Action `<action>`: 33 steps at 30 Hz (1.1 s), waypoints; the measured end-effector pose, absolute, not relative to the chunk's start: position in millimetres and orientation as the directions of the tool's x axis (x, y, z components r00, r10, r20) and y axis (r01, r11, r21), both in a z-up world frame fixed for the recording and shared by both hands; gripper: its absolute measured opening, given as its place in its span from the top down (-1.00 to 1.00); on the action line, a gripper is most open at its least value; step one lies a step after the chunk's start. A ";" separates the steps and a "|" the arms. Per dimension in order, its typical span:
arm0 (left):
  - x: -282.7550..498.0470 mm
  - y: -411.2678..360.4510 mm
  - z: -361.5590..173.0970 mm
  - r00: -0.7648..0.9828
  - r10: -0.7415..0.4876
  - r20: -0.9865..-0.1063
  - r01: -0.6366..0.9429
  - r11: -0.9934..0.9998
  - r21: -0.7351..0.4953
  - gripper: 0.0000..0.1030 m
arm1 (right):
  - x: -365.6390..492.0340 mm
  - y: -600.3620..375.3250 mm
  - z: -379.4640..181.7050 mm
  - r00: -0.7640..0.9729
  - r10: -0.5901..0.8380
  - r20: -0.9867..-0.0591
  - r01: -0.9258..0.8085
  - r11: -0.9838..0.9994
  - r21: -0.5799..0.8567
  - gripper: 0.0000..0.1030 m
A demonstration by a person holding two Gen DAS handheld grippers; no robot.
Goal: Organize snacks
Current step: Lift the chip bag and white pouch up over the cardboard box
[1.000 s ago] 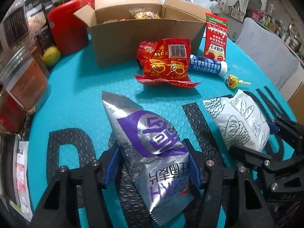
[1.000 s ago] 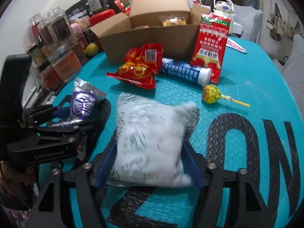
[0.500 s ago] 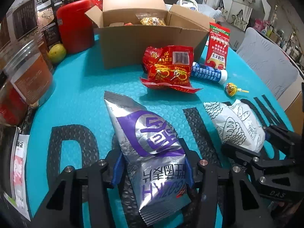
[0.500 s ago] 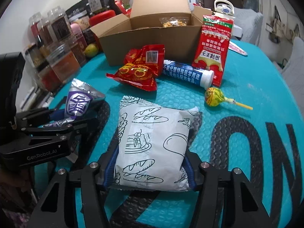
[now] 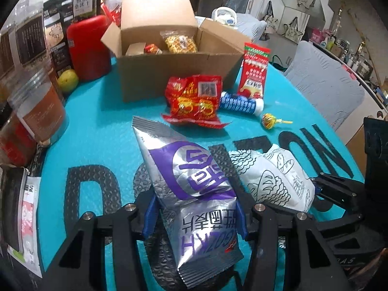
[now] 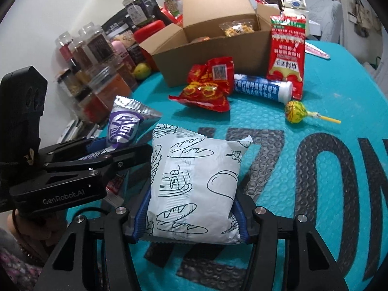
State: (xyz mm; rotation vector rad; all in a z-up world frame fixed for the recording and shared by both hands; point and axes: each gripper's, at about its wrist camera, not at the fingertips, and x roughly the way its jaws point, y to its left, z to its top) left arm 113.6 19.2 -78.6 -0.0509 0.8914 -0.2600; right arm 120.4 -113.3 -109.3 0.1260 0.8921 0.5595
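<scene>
A silver and purple snack bag (image 5: 194,181) hangs tilted, its far end raised off the teal mat (image 5: 101,126), with my left gripper (image 5: 196,218) shut on its lower part. My right gripper (image 6: 190,220) is shut on a white bag printed with bread drawings (image 6: 194,184), low over the mat. The two bags sit side by side, the silver bag (image 6: 125,126) to the left. Behind them stands an open cardboard box (image 5: 174,72) with a few snacks inside. In front of the box lie a red packet (image 5: 194,99), a blue tube (image 5: 240,103) and a lollipop (image 5: 268,121). A tall red pouch (image 5: 254,72) leans on the box.
Clear jars (image 5: 38,111), a red canister (image 5: 88,48) and a green fruit (image 5: 68,81) crowd the left edge. A white kettle (image 6: 293,2) stands behind the box. A grey cushion (image 5: 322,84) lies beyond the table's right edge. A sleeve (image 6: 14,266) shows at the lower left.
Both grippers' jaws have closed onto their bags. The left one has risen with the silver bag, so the inside of the box shows more. The right one has hardly moved.
</scene>
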 end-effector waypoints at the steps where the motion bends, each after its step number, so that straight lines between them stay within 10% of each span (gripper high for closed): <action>1: 112.5 18.9 -75.4 0.604 -0.248 -0.758 0.206 0.967 -0.152 0.01 | 118.7 -113.5 -105.7 0.502 0.513 -0.696 -0.412 0.849 0.329 -0.11; 33: 173.2 26.2 57.3 0.800 -0.293 -0.523 0.252 0.956 -0.150 0.02 | 180.0 -104.5 40.4 0.689 0.521 -0.504 -0.521 0.839 0.154 -0.10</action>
